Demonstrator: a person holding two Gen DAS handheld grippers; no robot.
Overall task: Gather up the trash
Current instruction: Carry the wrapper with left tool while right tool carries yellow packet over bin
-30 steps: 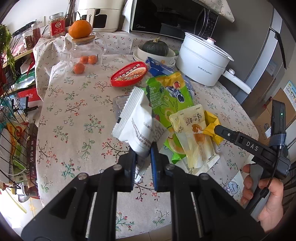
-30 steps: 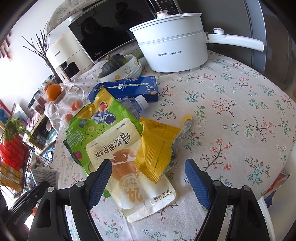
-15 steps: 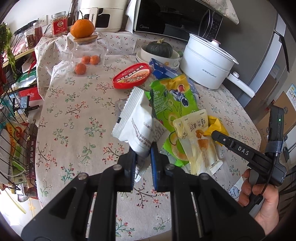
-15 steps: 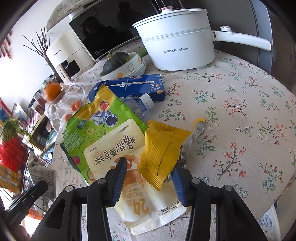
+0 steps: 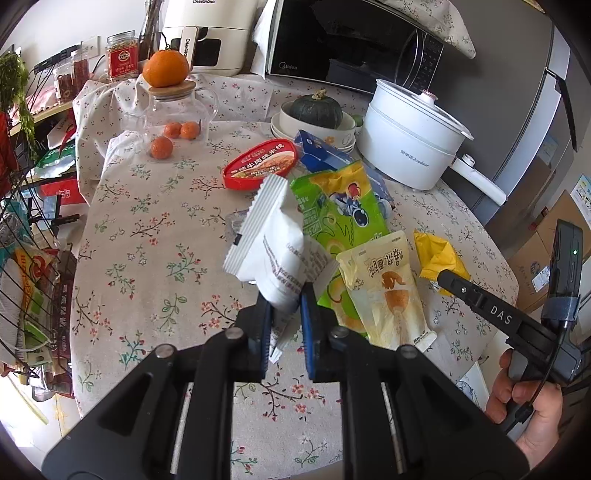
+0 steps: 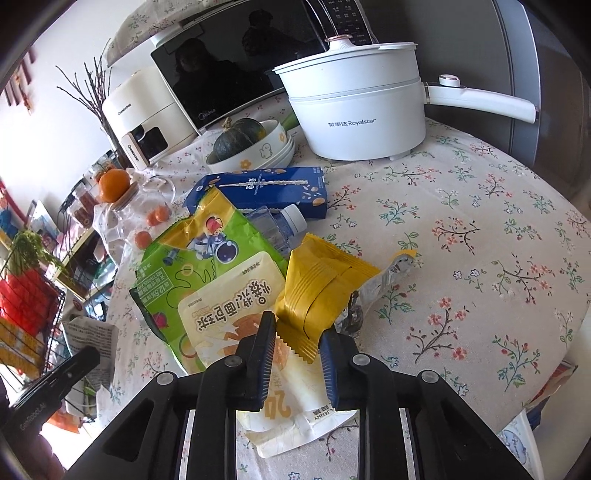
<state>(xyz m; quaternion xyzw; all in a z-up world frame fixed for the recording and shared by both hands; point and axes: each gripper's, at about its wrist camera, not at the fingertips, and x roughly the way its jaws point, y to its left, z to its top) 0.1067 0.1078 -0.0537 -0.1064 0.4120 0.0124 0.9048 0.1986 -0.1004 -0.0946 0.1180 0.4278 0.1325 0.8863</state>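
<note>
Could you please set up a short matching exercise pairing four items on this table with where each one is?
Things:
1. white wrapper
2. yellow wrapper
3. large orange
4. green squash

Places:
A. in a white bowl
B. on a jar's wooden lid
C. between the right gripper's closing jaws
D. clamped in the left gripper

Pairs: 1-D, 2-C, 3-B, 4-A

You are working in a home kitchen. Along the far edge of the table [image 5: 155,236], under its floral cloth, stand a black microwave [image 5: 347,40], a cream air fryer [image 5: 207,33] and a white electric pot [image 5: 410,144] with a long handle. A bowl [image 6: 266,147] holding a dark green squash sits near them, and a glass jar [image 5: 173,114] of small oranges is close to the far left corner. Spice jars [image 5: 122,59] line a shelf beyond, and a grey fridge [image 5: 535,122] stands past the right edge.
</note>
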